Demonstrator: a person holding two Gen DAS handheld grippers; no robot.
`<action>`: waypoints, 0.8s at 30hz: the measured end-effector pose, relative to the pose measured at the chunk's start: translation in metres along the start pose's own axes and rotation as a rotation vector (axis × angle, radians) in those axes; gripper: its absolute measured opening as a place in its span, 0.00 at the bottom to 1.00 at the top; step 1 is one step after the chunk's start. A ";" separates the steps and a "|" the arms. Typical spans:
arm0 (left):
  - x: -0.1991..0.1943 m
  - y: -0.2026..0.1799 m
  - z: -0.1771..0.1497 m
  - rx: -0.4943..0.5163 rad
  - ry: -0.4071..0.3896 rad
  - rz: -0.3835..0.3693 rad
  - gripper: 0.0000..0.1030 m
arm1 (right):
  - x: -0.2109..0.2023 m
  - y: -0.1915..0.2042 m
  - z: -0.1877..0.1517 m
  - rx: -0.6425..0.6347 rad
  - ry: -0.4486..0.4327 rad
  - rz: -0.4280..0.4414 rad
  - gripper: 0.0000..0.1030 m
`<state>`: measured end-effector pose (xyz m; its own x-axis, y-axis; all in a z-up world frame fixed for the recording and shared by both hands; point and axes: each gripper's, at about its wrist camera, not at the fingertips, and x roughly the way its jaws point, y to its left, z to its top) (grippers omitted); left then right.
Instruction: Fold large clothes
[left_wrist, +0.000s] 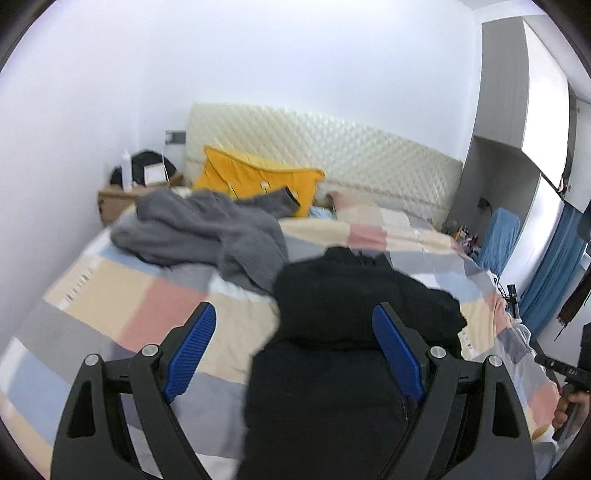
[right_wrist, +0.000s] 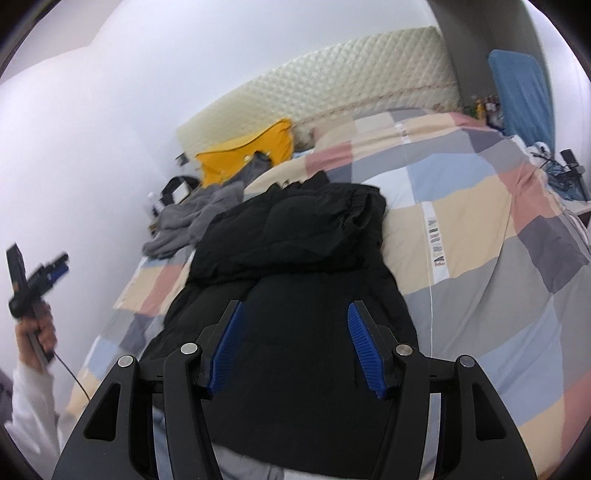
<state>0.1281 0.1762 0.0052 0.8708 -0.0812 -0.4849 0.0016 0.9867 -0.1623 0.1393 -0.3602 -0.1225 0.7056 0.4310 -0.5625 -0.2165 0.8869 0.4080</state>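
A large black padded jacket (right_wrist: 295, 258) lies lengthwise on the checked bedspread (right_wrist: 480, 221), its far part bunched in folds. It also shows in the left wrist view (left_wrist: 332, 350). My left gripper (left_wrist: 295, 317) is open, held above the near part of the jacket, holding nothing. My right gripper (right_wrist: 295, 314) is open above the jacket's near half, empty. The left gripper also shows in the right wrist view (right_wrist: 37, 273), held up in a hand at the left. A grey garment (left_wrist: 199, 229) lies crumpled further up the bed.
A yellow pillow (left_wrist: 258, 177) leans on the quilted cream headboard (left_wrist: 332, 147). A wooden bedside table (left_wrist: 122, 195) with a black bag stands at the far left. A blue cushion (left_wrist: 498, 236) and small clutter sit at the far right, with blue curtains (left_wrist: 550, 273).
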 end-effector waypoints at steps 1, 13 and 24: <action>-0.010 0.006 0.009 0.003 -0.001 0.004 0.85 | -0.004 -0.002 0.002 -0.010 0.021 -0.005 0.55; 0.016 0.080 -0.043 -0.217 0.436 -0.167 0.83 | -0.015 -0.054 -0.042 -0.053 0.259 -0.059 0.55; 0.121 0.085 -0.177 -0.376 0.869 -0.265 0.83 | 0.028 -0.083 -0.074 0.069 0.487 0.123 0.64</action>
<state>0.1461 0.2254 -0.2193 0.2001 -0.5171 -0.8322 -0.1426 0.8250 -0.5469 0.1273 -0.4097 -0.2253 0.2775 0.5738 -0.7706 -0.2214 0.8186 0.5299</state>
